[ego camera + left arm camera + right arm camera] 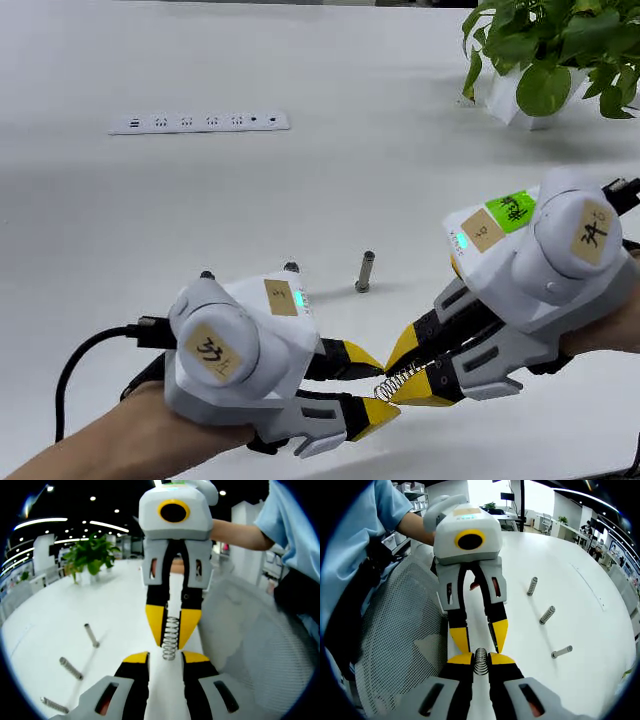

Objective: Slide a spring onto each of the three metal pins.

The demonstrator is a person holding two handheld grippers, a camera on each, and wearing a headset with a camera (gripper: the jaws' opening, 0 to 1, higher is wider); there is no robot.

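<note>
A small steel spring (398, 380) (170, 637) (480, 661) lies pinched between the yellow tips of my right gripper (408, 374) (481, 659), which is shut on it. My left gripper (384, 386) (166, 657) faces it tip to tip and stands open, with the spring's free end in the gap between its jaws, touching neither. One bare metal pin (366, 271) (91, 635) (562, 652) stands upright on the white table. Two other pins (71, 668) (547, 614) wear springs; in the head view the left gripper hides all but their tops (291, 267).
A white power strip (200, 122) lies far back on the table, and a potted plant (550, 50) stands at the back right. A black cable (80, 360) trails from the left gripper. A grey mesh chair (260, 630) (395, 630) sits by the table edge.
</note>
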